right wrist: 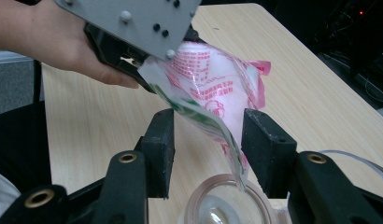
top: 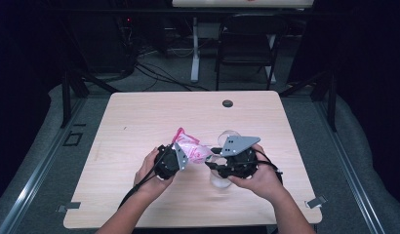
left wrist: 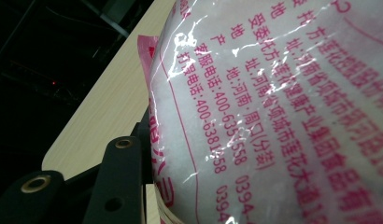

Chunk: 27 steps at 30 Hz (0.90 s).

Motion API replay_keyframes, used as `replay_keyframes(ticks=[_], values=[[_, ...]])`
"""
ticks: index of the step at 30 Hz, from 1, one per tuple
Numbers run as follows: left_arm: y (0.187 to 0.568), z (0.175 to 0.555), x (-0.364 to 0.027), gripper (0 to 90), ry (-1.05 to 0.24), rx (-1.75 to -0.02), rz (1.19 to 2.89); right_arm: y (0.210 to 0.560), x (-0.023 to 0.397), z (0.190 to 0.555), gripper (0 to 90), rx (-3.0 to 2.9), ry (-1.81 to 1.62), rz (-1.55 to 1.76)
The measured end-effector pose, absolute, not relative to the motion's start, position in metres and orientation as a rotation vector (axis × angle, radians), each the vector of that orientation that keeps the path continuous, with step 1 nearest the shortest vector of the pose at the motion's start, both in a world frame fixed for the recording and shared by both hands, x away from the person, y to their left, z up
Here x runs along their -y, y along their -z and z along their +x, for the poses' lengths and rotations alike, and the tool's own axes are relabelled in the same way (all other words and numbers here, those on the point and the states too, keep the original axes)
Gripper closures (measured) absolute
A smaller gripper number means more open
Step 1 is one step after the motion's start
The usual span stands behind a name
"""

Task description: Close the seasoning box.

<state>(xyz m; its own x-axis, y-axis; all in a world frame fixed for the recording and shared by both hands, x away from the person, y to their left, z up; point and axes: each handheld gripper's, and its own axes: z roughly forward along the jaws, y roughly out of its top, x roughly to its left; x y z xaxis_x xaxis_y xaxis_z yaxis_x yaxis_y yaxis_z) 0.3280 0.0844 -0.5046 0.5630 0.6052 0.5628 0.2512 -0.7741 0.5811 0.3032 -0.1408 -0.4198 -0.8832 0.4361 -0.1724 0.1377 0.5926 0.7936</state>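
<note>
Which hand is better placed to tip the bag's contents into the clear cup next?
Left. The left gripper already clamps the bag, tilted with its corner hanging over the cup. The right gripper sits open on either side of that corner without pressing it, beside the cup, so it looks better suited to steadying.

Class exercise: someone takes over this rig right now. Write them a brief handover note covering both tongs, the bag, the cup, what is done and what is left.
Left tongs: shut on the pink-printed bag, which is tilted with its lower corner over the clear cup.
Right tongs: jaws stand either side of the bag's lower corner, above the cup; whether they press it is unclear.
Done: bag lifted and positioned over the cup on the table.
Left: probably opening the corner and pouring; no contents are visible in the cup yet.
</note>
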Motion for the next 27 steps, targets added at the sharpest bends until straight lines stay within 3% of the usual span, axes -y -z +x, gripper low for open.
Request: replay_keyframes(ticks=[7,16,27], values=[[0.5055,0.3267,-0.0794,56.3,-1.105,-0.663,2.374,0.4212,0.1361,0.3009,57.2,-2.489,-1.179,0.423],[0.5049,0.3265,-0.0797,56.4,-1.133,-0.649,2.374,0.4229,0.136,0.3016,73.0,-2.505,-1.168,0.414],[0.5018,0.3258,-0.079,56.4,-1.161,-0.622,2.369,0.4223,0.1392,0.3018,84.6,-2.498,-1.194,0.424]])
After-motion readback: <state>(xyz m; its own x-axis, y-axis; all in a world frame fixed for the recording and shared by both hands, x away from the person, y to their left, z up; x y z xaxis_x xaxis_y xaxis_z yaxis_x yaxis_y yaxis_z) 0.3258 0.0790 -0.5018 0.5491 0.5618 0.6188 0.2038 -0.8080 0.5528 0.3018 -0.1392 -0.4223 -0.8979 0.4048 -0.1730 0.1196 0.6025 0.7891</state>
